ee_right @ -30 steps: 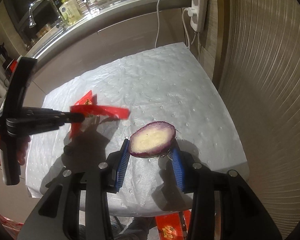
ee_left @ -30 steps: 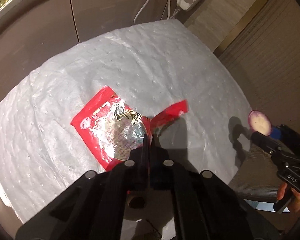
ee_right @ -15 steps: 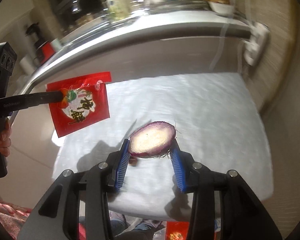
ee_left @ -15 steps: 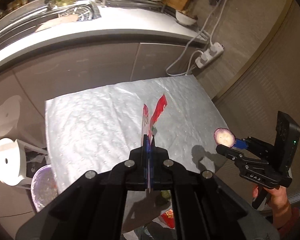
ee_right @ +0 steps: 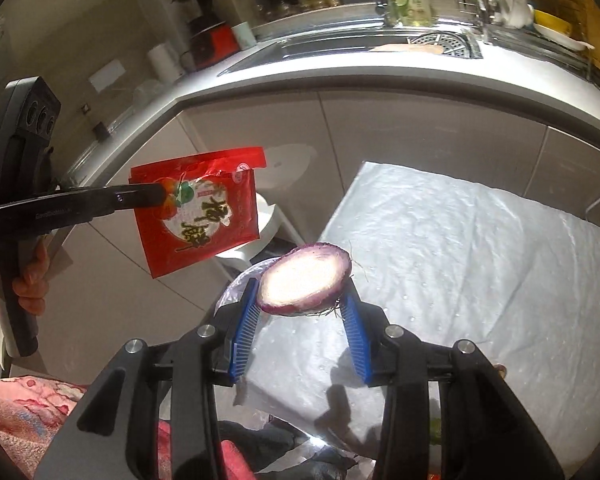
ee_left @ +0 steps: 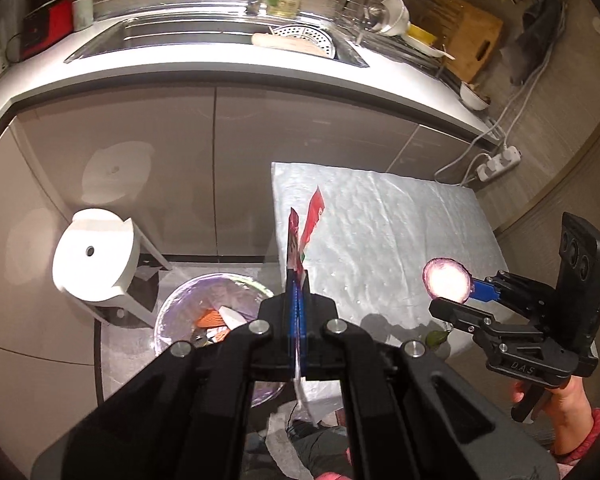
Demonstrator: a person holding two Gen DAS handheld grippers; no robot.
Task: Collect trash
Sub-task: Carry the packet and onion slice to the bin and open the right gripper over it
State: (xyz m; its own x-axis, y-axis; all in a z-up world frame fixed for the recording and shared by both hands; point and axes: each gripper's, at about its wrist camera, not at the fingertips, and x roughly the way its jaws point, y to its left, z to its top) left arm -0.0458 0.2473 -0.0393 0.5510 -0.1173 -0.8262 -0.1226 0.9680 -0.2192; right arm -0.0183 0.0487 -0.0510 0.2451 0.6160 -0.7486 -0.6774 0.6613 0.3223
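Carrying both loads toward the clear-lined round trash bin (ee_left: 188,312) on the floor. My left gripper (ee_left: 298,300) pinches the torn red foil snack packet (ee_left: 306,232) above the bin; my right gripper (ee_right: 300,320) clamps the purple-skinned onion half (ee_right: 304,280) beside it. Next I centre each over the bin and release.

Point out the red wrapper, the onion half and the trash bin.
red wrapper (ee_right: 198,216): right wrist view, on its printed front face.
onion half (ee_right: 305,284): right wrist view, on the pale cut face.
trash bin (ee_left: 204,292): left wrist view, on the liner at its far rim.
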